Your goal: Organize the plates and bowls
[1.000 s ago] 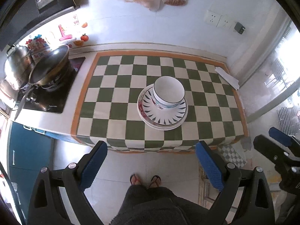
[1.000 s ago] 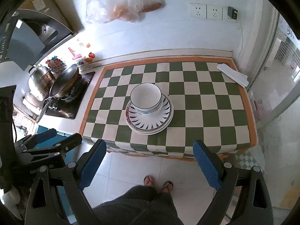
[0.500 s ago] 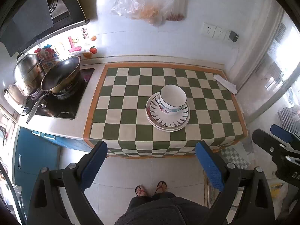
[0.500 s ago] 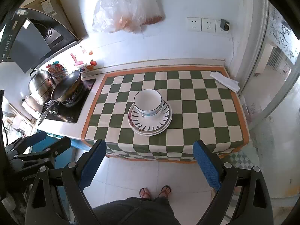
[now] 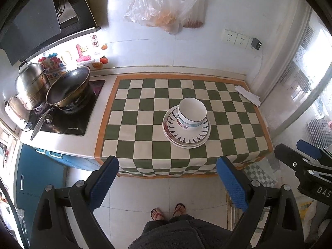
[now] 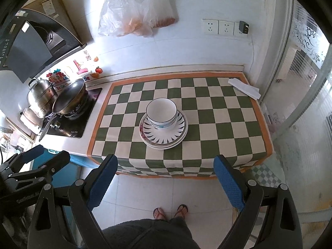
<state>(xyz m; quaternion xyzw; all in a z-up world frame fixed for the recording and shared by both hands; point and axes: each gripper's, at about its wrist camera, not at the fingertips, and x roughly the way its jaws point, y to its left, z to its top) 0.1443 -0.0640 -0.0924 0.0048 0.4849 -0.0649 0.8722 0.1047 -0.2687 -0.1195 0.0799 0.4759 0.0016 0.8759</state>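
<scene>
**Dishes stacked, both grippers standing off**

The bowls (image 5: 192,113) are sitting nested on the stack of plates (image 5: 186,131), which is resting on the checked cloth (image 5: 145,103) near the middle of the counter, a little toward its front edge. The left gripper (image 5: 167,181) is hanging spread wide and holding nothing, well apart from the counter and out over the floor. The right gripper (image 6: 165,179) is doing the same, its jaws spread and bare. Judging by the tidy pile, the organizing is looking finished or nearly so. If anything is remaining, it is calling for 1 gripper to reach in over the front edge and square the plates, which are sitting slightly offset.
</scene>
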